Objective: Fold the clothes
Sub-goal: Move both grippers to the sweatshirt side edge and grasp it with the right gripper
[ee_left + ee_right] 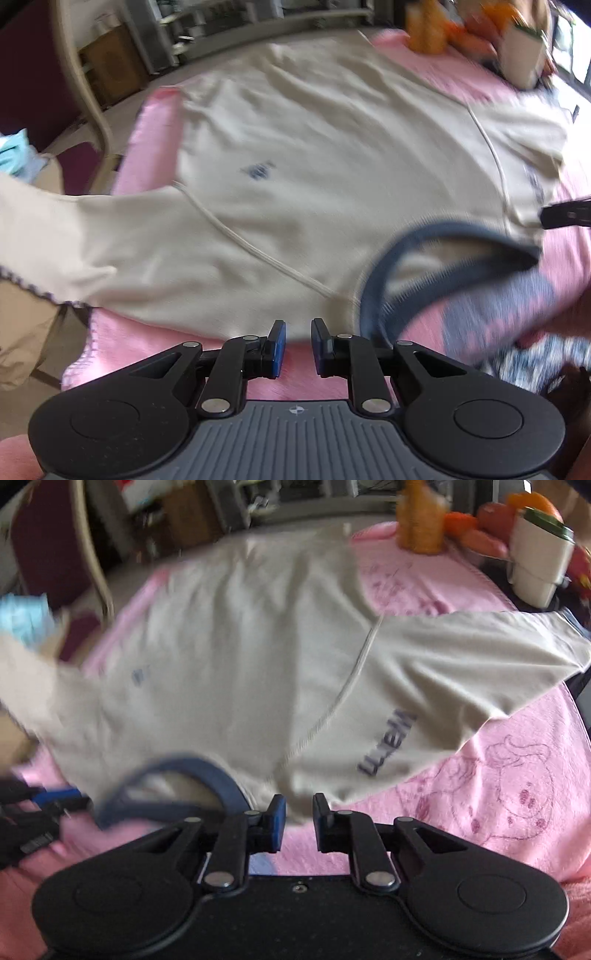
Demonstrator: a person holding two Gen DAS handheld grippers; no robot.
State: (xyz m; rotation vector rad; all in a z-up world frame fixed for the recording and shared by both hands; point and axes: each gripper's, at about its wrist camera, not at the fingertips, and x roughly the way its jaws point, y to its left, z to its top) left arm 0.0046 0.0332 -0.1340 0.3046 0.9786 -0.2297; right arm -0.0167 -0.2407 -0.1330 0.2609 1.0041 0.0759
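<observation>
We see a cream shirt [314, 155] spread flat on a pink blanket [498, 794] that covers the table. The shirt's blue collar [424, 254] is at the near edge, close to us. One sleeve [55, 240] hangs off the left side of the table. The other sleeve [480, 657] lies out flat to the right, with dark letters [388, 742] printed near it. A small dark logo [258, 170] sits on the chest.

The left gripper [298, 345] hangs over the near edge of the shirt, left of the collar. Its blue pads are a little way apart, and nothing is between them. The right gripper [299, 823] hangs over the near edge too, right of the collar. It is also a little open and holds nothing.

At the far end of the table we see an orange bottle [421, 517], some fruit [491, 520] and a white cup [539, 565]. A chair [55, 554] stands to the left. The pictures are a bit blurry.
</observation>
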